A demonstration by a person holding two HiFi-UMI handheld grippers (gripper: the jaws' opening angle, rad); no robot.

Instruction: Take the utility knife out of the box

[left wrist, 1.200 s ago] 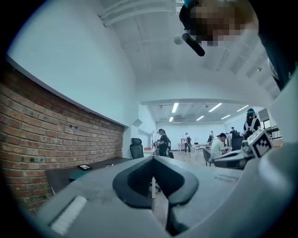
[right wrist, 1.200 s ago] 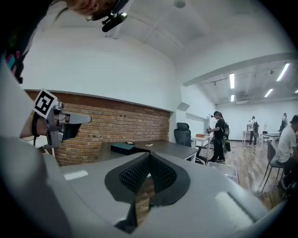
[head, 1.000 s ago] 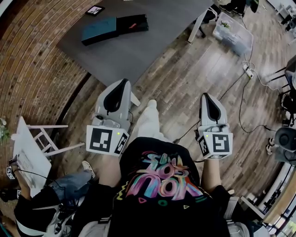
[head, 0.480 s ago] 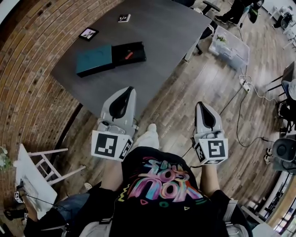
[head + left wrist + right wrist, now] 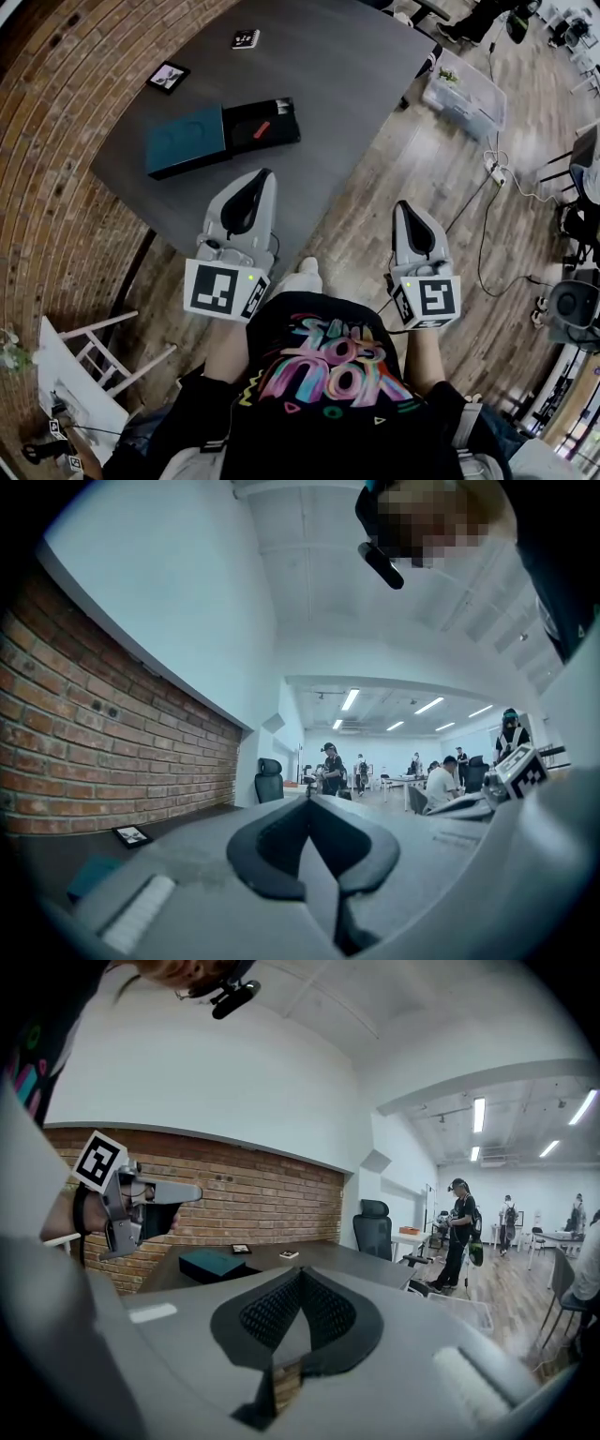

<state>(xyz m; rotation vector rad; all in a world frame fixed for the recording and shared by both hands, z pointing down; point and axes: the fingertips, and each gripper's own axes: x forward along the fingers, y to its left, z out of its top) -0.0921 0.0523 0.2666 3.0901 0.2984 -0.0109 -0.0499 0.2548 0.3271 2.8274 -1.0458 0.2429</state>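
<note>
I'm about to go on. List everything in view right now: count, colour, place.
table: one, dark grey, ahead, beside the brick wall
box: one, black tray, its teal lid lying open alongside, on the table
utility knife: one, red, inside the tray
marker cards: two, black-and-white, beyond the box
plastic bin: one, clear, on the wood floor
stand: one, white, by the wall
left claw: grey, shut, empty
right claw: grey, shut, empty

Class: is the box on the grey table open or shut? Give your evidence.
Open. The teal lid lies flat beside the black tray, and a small red item shows inside the tray.
</note>
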